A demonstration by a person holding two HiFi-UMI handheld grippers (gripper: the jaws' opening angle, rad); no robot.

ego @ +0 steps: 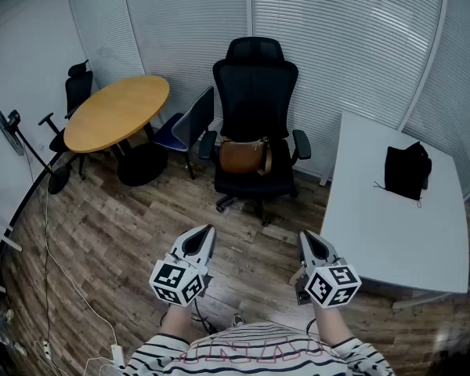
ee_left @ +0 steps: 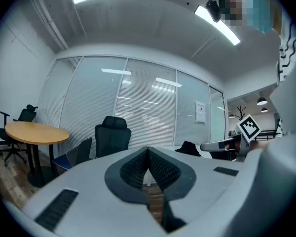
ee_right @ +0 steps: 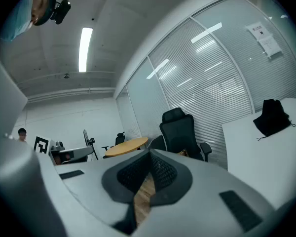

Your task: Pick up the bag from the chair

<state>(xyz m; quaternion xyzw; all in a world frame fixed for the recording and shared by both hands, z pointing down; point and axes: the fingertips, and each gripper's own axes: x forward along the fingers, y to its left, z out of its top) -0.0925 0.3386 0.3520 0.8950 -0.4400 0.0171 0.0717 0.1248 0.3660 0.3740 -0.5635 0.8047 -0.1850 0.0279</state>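
Sitting on chair point(ego: 254, 84): bag point(ego: 241, 155) | left gripper point(ego: 209, 228), right gripper point(ego: 304, 235) closed (empty)

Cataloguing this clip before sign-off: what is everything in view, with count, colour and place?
bag: 1, brown, on office chair seat
office chair: 1, black, centre, by blinds
round table: 1, wooden, left
small chair: 1, blue-grey, beside round table
far chair: 1, black, behind round table
desk: 1, white, right
dark item: 1, black, on desk
fan: 1, black, far left
left tool: 1, grey, shut, empty
right tool: 1, grey, shut, empty
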